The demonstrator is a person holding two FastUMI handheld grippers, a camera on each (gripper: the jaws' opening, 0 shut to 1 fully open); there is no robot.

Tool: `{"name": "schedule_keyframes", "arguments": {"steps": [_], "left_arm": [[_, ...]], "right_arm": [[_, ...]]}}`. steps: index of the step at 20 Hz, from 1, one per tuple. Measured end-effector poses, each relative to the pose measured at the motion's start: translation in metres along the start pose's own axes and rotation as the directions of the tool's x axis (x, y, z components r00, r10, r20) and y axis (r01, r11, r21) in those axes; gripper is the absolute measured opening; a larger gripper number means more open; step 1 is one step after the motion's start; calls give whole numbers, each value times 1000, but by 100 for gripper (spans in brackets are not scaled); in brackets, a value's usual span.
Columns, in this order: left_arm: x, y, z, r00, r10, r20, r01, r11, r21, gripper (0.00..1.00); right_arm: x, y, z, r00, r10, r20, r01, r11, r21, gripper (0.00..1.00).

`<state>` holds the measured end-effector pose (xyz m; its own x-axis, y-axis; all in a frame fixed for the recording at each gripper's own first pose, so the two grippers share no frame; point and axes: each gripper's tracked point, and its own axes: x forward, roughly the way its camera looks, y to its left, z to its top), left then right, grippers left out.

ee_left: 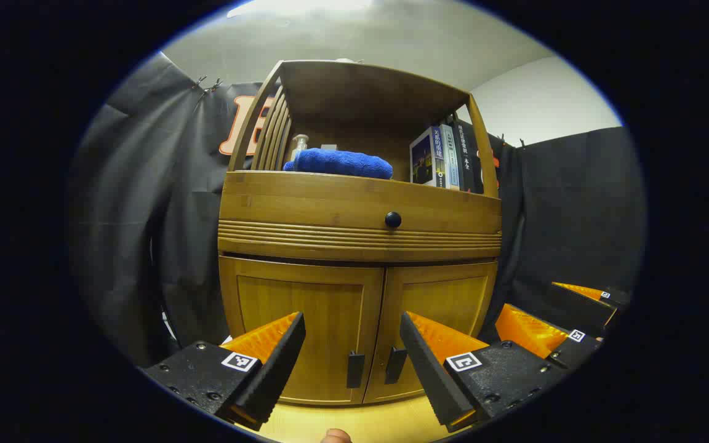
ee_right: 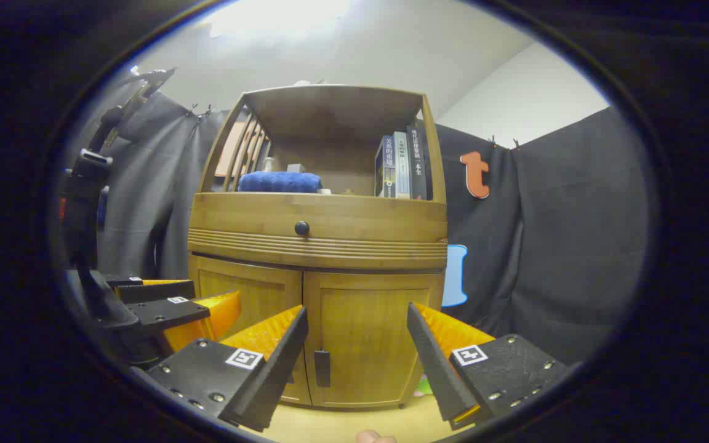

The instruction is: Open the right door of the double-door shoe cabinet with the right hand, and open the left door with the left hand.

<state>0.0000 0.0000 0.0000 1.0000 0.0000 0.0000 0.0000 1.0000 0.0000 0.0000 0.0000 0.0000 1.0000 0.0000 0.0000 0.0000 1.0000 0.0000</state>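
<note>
Shoe cabinet upright on worktop, both doors shut. Right door and left door meet at centre, dark handles side by side, so each side reachable by its own hand. Left hand-held gripper spread wide, empty, aimed at the handles, short of the cabinet. Right hand-held gripper likewise wide, empty, facing the right door, touching nothing.

Shoe cabinet, both doors closed, left claw spread wide
</note>
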Motion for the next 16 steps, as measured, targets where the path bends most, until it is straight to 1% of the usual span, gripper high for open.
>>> {"name": "schedule_keyframes", "arguments": {"steps": [1, 2, 3, 4, 5, 6, 7, 8, 9, 10, 11, 12, 13, 14, 15, 16], "left_arm": [[1, -3, -1, 1000, -10, -2, 10, 1000, -1, 96], [2, -7, -2, 1000, -24, -9, 24, 1000, -1, 92], [2, -11, -4, 999, -37, -17, 37, 999, 0, 92], [3, -15, -6, 999, -47, -24, 47, 999, 0, 92], [4, -19, -6, 998, -58, -26, 58, 998, 0, 96], [5, -23, -6, 997, -66, -29, 66, 998, 2, 96], [5, -25, -7, 997, -70, -25, 70, 998, 1, 92], [6, -27, -6, 997, -74, -22, 73, 997, -3, 95], [7, -29, -6, 997, -78, -20, 78, 997, -10, 96], [8, -31, -6, 996, -82, -22, 82, 997, -15, 92], [9, -32, -7, 996, -85, -24, 84, 996, -18, 95], [9, -33, -8, 996, -86, -28, 86, 996, -17, 96], [9, -33, -8, 996, -86, -29, 86, 996, -13, 96], [9, -33, -8, 996, -86, -30, 86, 996, -9, 96], [8, -33, -8, 996, -84, -27, 84, 996, -8, 96], [8, -33, -7, 996, -84, -22, 84, 996, -10, 95]], "right_arm": [[1, 0, -2, 1000, -3, -5, 3, 1000, 7, 94], [1, -2, -3, 1000, -8, -10, 8, 1000, 12, 94], [1, -2, -3, 1000, -11, -13, 12, 1000, 13, 94], [1, -4, -3, 1000, -18, -14, 18, 1000, 16, 94], [0, -6, -3, 1000, -22, -15, 23, 999, 23, 94], [-1, -7, -4, 1000, -27, -15, 27, 999, 29, 94], [-2, -10, -4, 999, -33, -14, 34, 999, 32, 94], [-3, -14, -5, 999, -42, -17, 42, 999, 30, 94], [-3, -17, -6, 999, -49, -21, 50, 998, 28, 93], [-4, -20, -6, 998, -56, -22, 56, 998, 28, 93], [-5, -22, -7, 998, -62, -26, 62, 998, 30, 94], [-6, -24, -7, 998, -64, -28, 65, 997, 34, 94], [-7, -24, -7, 997, -68, -28, 69, 997, 36, 96], [-8, -25, -7, 997, -71, -26, 71, 997, 37, 94], [-8, -26, -7, 997, -73, -24, 74, 997, 34, 94], [-9, -27, -7, 997, -75, -26, 76, 997, 31, 96]]}}
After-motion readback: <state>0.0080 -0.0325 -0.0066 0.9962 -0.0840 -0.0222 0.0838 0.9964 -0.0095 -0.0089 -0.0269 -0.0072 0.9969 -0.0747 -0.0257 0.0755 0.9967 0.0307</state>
